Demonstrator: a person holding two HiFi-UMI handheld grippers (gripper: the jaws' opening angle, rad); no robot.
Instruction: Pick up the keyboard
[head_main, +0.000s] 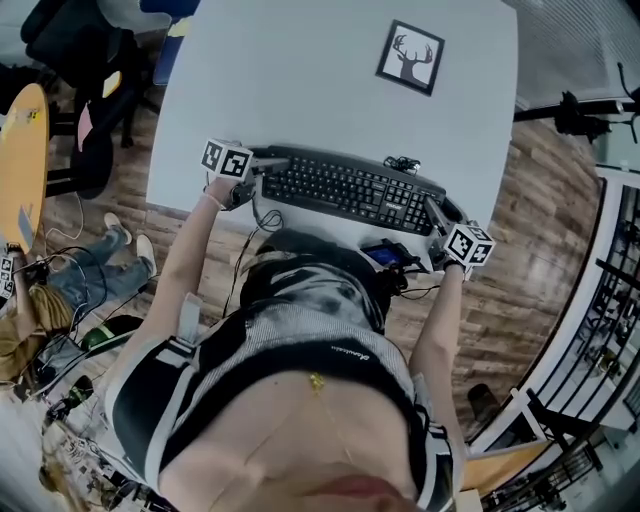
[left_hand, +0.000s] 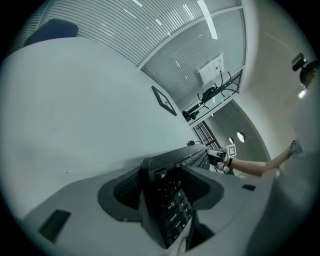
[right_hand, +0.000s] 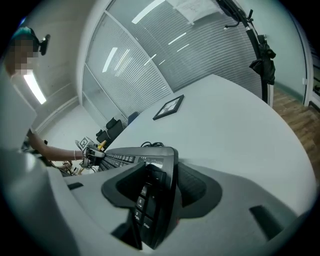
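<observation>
We count one black plastic keyboard (head_main: 345, 190), one black-framed deer picture (head_main: 410, 57) and one white table (head_main: 300, 80). Of grey grippers we count two: left gripper (head_main: 262, 172), right gripper (head_main: 436, 213).

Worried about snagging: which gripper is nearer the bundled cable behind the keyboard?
Right. The right gripper clamps the keyboard at the end nearest the cable; the left gripper grips the far end.

Even cool indoor light, soft shadows, strong fisheye bending, dark vignetted corners
</observation>
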